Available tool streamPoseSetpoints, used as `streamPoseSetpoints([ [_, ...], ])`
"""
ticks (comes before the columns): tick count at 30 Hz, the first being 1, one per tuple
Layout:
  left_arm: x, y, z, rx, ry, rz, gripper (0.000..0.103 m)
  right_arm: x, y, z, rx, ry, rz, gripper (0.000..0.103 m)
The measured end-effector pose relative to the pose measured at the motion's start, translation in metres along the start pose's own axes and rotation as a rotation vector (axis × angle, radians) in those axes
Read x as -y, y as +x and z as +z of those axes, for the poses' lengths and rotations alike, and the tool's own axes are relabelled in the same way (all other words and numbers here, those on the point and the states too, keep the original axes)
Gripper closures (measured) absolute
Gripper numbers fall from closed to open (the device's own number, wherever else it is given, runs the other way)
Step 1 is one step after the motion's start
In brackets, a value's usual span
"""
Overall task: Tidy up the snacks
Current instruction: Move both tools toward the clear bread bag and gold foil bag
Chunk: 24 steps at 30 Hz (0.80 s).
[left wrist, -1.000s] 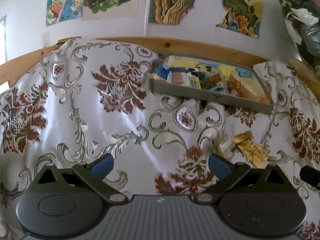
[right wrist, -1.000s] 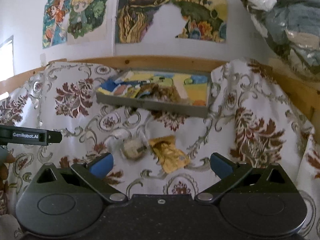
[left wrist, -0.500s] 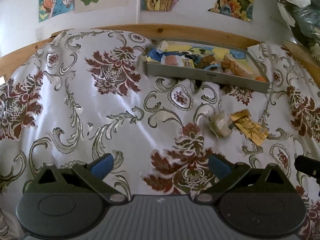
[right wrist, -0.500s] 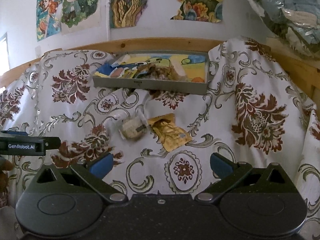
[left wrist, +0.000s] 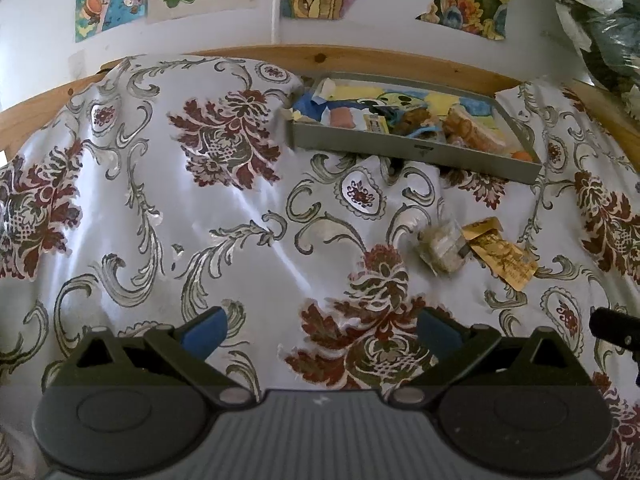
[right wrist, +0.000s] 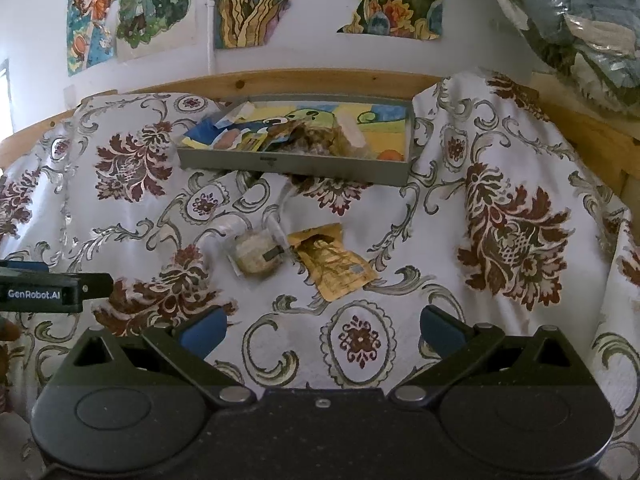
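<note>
Blue-padded and spread wide with nothing between their fingers, the left gripper (left wrist: 320, 330) and right gripper (right wrist: 322, 330) hover over the floral cloth (right wrist: 512, 220). Beyond them a clear-wrapped snack (right wrist: 256, 258) lies just beside a gold packet (right wrist: 336, 266). Farther back, by the wooden rail (right wrist: 320, 80), sits the grey tray (right wrist: 296, 166) holding more snacks.
</note>
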State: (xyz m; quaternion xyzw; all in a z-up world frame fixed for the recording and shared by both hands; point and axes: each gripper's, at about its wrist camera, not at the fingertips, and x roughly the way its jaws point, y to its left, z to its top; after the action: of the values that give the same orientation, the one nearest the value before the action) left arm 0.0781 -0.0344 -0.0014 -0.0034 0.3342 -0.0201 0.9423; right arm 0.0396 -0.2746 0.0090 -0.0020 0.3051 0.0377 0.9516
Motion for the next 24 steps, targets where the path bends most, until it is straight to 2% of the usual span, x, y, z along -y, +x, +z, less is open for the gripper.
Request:
streamPoseSetpoints([
  [24,0.016,0.012,0.017,0.024,0.027,-0.035,0.0,0.008,0.006,0.018,0.013,0.001,-0.027,0.001],
])
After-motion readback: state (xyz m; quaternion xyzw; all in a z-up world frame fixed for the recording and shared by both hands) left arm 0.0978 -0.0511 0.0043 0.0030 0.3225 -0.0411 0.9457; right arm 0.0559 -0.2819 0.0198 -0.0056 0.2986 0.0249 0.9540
